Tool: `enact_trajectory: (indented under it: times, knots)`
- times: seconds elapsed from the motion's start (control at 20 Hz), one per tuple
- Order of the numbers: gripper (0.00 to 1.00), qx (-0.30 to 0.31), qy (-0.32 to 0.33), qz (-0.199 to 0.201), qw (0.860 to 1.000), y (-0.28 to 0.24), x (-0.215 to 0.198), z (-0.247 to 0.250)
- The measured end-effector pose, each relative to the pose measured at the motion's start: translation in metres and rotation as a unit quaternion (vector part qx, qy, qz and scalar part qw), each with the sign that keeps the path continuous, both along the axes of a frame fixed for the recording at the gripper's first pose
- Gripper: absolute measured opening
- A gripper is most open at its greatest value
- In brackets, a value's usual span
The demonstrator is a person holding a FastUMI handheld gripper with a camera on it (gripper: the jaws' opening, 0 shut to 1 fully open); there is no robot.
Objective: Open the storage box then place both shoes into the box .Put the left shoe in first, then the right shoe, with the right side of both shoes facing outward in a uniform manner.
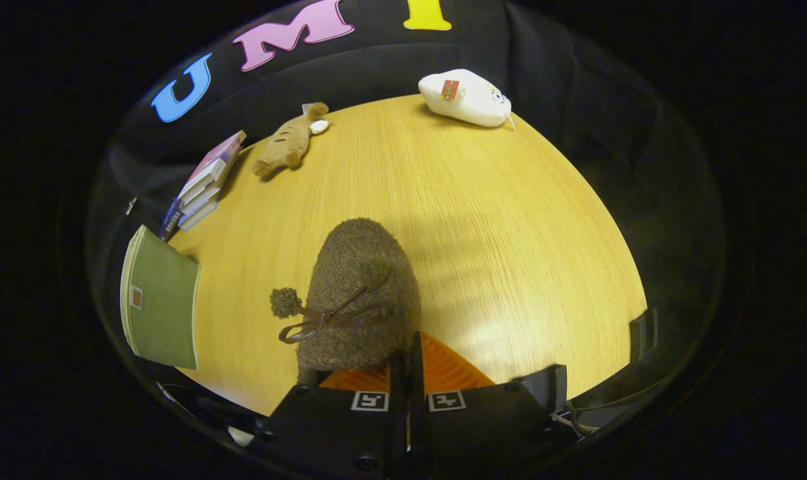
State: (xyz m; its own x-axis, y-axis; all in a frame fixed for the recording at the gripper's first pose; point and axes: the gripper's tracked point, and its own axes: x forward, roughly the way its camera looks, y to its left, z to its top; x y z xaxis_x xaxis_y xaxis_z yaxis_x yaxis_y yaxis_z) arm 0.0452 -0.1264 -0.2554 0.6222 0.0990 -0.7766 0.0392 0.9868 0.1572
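A brown fuzzy shoe (360, 287) with a dark ribbon bow and a small pompom points away from me, toe forward, over the wooden table (510, 227). My gripper (408, 357) is shut on the shoe's rear rim, its orange-ribbed fingers (451, 370) pressed close together with the fabric edge between them. A shadow falls on the table to the right of the shoe, so it seems to be held off the surface. I cannot tell whether it is the left or the right shoe.
A white plush toy (467, 97) lies at the table's far edge and a tan plush toy (290, 140) at the far left. A stack of books (203, 183) and a green book (160, 307) lie along the left side. A dark part (643, 333) stands at the near right edge.
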Motion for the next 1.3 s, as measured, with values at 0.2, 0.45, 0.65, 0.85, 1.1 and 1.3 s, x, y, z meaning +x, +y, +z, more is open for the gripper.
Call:
enact_trajectory:
  times: [0.2, 0.45, 0.65, 0.85, 1.1, 1.3]
  knots:
    - [0.07, 0.023, -0.026, -0.001, 0.999, 0.045, -0.009, 0.05]
    - [0.07, 0.101, -0.04, 0.022, 0.994, 0.15, -0.02, 0.113]
    - [0.07, 0.153, -0.05, 0.068, 0.985, 0.243, -0.031, 0.161]
    - [0.07, 0.185, -0.044, 0.104, 0.976, 0.325, -0.032, 0.181]
    - [0.07, 0.198, -0.013, 0.126, 0.972, 0.403, -0.033, 0.17]
    - [0.07, 0.176, 0.006, 0.122, 0.977, 0.44, -0.026, 0.143]
